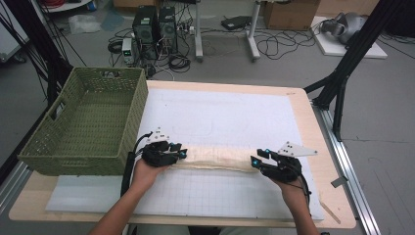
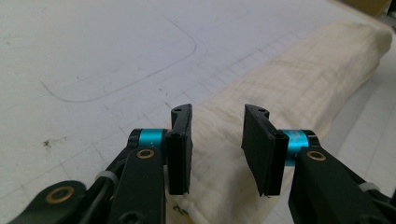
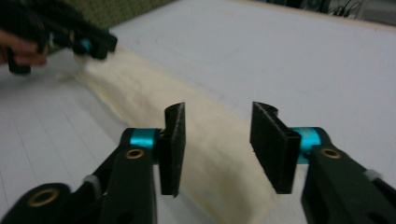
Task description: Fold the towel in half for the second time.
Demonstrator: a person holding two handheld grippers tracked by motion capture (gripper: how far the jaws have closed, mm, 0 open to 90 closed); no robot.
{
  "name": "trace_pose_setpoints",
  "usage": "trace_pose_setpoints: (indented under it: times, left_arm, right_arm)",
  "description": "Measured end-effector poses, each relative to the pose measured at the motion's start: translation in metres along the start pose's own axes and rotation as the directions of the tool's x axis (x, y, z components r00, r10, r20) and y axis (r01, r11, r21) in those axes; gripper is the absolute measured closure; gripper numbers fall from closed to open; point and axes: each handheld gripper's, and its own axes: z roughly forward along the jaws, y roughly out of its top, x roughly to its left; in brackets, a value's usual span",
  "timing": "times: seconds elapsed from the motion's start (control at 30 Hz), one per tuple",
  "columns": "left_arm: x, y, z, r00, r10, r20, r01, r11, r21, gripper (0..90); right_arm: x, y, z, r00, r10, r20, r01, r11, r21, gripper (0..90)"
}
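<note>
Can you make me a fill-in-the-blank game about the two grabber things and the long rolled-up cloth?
1. The cream cloth roll lies between the left gripper and the ____ gripper.
2. The woven basket is coloured ____.
3. Both grippers' jaws stand ____, one at each end of the roll.
4. The basket sits at the table's ____ side in the high view.

Missing words: right; green; open; left

No legible text, label, brand, number or sign found on any surface in these views.
</note>
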Motion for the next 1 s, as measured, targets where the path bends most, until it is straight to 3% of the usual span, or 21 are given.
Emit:
trace_pose_setpoints:
  times: [0.1,0.2,0.37,0.47,0.57,0.63,0.8,1.0]
  left_arm:
    - [-0.001,0.000,0.001,0.9999,0.010,-0.006,-0.010,0.9998,0.017,62.5]
    - [-0.002,-0.001,0.002,0.9993,0.030,-0.021,-0.029,0.9988,0.039,62.8]
    - [-0.005,-0.008,0.005,0.9971,0.063,-0.042,-0.061,0.9966,0.055,67.4]
    - [-0.005,-0.012,0.007,0.9963,0.074,-0.044,-0.071,0.9944,0.079,69.3]
    - [-0.006,-0.012,0.006,0.9945,0.087,-0.058,-0.082,0.9929,0.085,72.4]
    - [-0.007,-0.014,0.005,0.9928,0.098,-0.069,-0.093,0.9924,0.081,74.1]
    - [-0.008,-0.016,0.004,0.9923,0.100,-0.074,-0.094,0.9927,0.075,74.0]
    - [-0.008,-0.016,0.003,0.9924,0.099,-0.073,-0.093,0.9929,0.073,73.1]
  right_arm:
    - [0.013,0.012,0.008,0.9996,-0.009,0.028,0.010,0.999,-0.032,52.6]
    - [0.026,0.015,0.030,0.9966,-0.049,0.066,0.047,0.998,0.028,58.2]
    - [0.040,0.010,0.070,0.9969,-0.073,0.028,0.070,0.992,0.109,65.4]
    - [0.045,0.007,0.081,0.9937,-0.109,0.027,0.104,0.982,0.159,66.3]
    - [0.039,0.000,0.078,0.9918,-0.112,0.062,0.098,0.976,0.193,66.3]
    - [0.030,-0.005,0.069,0.9933,-0.083,0.080,0.065,0.976,0.206,66.2]
    - [0.012,-0.012,0.045,0.9912,-0.041,0.126,0.016,0.982,0.189,67.3]
    - [0.003,-0.018,0.028,0.9865,-0.041,0.159,0.007,0.979,0.206,68.8]
